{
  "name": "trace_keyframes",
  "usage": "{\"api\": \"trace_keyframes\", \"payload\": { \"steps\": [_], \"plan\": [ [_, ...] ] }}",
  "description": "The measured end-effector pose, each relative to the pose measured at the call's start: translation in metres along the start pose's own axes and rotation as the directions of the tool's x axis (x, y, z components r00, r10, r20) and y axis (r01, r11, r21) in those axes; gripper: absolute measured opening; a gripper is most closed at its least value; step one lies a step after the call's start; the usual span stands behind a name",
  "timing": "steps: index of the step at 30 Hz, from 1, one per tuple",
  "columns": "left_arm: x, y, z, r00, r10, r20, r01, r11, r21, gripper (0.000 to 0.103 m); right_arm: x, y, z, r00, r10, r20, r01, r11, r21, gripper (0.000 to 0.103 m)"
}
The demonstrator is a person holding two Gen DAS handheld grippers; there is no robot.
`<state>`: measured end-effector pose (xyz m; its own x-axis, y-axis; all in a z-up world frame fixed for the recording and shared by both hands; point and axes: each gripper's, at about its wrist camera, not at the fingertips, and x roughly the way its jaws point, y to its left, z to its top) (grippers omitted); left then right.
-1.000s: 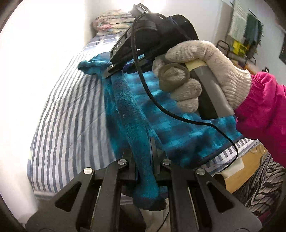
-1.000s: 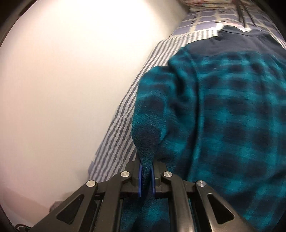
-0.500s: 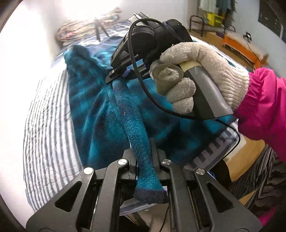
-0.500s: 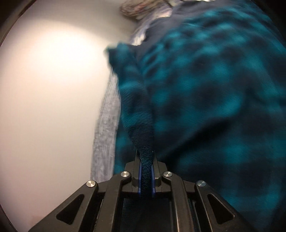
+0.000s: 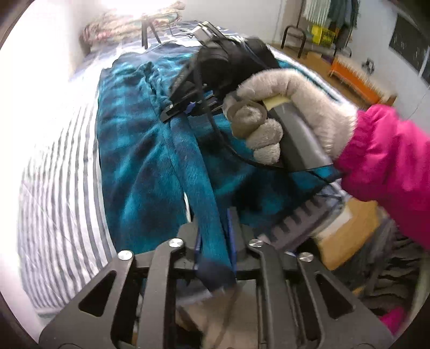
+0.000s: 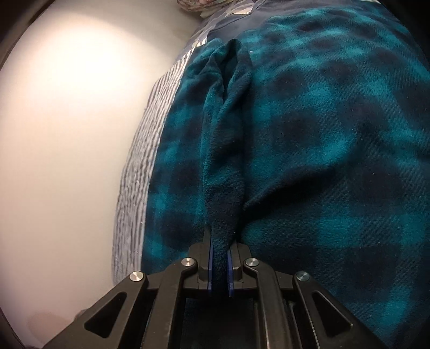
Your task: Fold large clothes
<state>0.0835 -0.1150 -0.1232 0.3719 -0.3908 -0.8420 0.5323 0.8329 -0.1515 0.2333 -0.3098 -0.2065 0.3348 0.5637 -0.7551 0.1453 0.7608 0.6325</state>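
A teal and dark plaid fleece garment (image 5: 139,161) lies spread on a striped bed sheet (image 5: 59,174). One narrow edge of it runs taut between both grippers. My left gripper (image 5: 215,222) has this strip between its blue pads; its jaws are opening and stand slightly apart around the fleece, whose dark end hangs behind them. My right gripper (image 5: 182,110), held by a gloved hand (image 5: 290,102) in a pink sleeve (image 5: 381,155), is shut on the same strip farther up. In the right wrist view the gripper (image 6: 220,249) pinches a raised fold of the garment (image 6: 322,134).
A pale wall (image 6: 67,134) runs close along the bed's left side. A floral bundle (image 5: 129,21) and a black stand (image 5: 146,35) sit at the bed's head. To the right are an orange bench (image 5: 357,80), a clothes rack (image 5: 330,16) and the floor.
Both grippers have carried the fleece strip inward over the spread garment and lower toward it. The left jaws, tight on the strip before, now stand wider. The right grip is unchanged.
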Motion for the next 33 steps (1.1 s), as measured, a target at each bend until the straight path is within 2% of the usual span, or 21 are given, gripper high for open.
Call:
{"api": "trace_keyframes", "payload": {
  "steps": [3,6,7,8,10,13,14,18,21,26,30,33],
  "plan": [
    [-0.024,0.007,-0.011,0.998,-0.054,0.013,0.055,0.998,-0.027,0.022,0.008,0.006,0.004,1.0,-0.006,-0.008,0.006,1.0,0.011,0.006],
    [-0.047,0.018,-0.021,0.998,-0.054,0.042,0.056,0.997,-0.045,0.022,0.01,0.015,0.007,0.999,-0.047,-0.025,0.047,0.999,-0.007,0.012],
    [-0.052,0.023,-0.023,0.998,-0.049,0.05,0.052,0.997,-0.058,0.022,0.006,0.021,0.007,0.998,-0.067,-0.021,0.067,0.998,-0.023,0.02],
    [-0.057,0.032,-0.025,0.997,-0.037,0.065,0.042,0.996,-0.082,0.022,-0.001,0.028,0.006,0.995,-0.1,-0.003,0.1,0.994,-0.045,0.024],
    [-0.06,0.046,-0.028,0.996,-0.025,0.084,0.035,0.992,-0.122,0.022,-0.018,0.042,0.003,0.988,-0.148,0.035,0.151,0.984,-0.098,0.026],
    [-0.051,0.071,-0.027,0.994,-0.049,0.093,0.069,0.974,-0.216,0.022,-0.036,0.06,-0.006,0.992,-0.115,0.052,0.122,0.98,-0.16,0.026],
    [-0.047,0.073,-0.027,0.995,-0.05,0.088,0.069,0.973,-0.221,0.022,-0.04,0.067,-0.012,0.994,-0.097,0.049,0.105,0.977,-0.184,0.026],
    [-0.013,0.064,-0.021,0.995,-0.085,0.054,0.094,0.975,-0.203,0.022,-0.031,0.082,-0.037,0.997,-0.078,0.001,0.076,0.966,-0.249,0.025],
    [0.01,0.049,-0.018,0.993,-0.114,0.029,0.118,0.979,-0.169,0.022,-0.013,0.08,-0.053,0.991,-0.128,-0.03,0.115,0.954,-0.275,0.024],
    [0.053,0.025,-0.027,0.996,-0.083,-0.043,0.079,0.993,-0.09,0.022,0.008,0.063,-0.063,0.981,-0.19,-0.048,0.17,0.947,-0.272,0.018],
    [0.051,0.015,-0.028,0.999,-0.032,-0.025,0.032,0.999,-0.017,0.022,0.008,0.066,-0.063,0.98,-0.193,-0.038,0.175,0.944,-0.281,0.019],
    [0.033,0.022,-0.026,0.999,-0.049,0.01,0.049,0.996,-0.07,0.022,-0.003,0.073,-0.065,0.985,-0.171,-0.009,0.162,0.946,-0.28,0.024]
  ]
}}
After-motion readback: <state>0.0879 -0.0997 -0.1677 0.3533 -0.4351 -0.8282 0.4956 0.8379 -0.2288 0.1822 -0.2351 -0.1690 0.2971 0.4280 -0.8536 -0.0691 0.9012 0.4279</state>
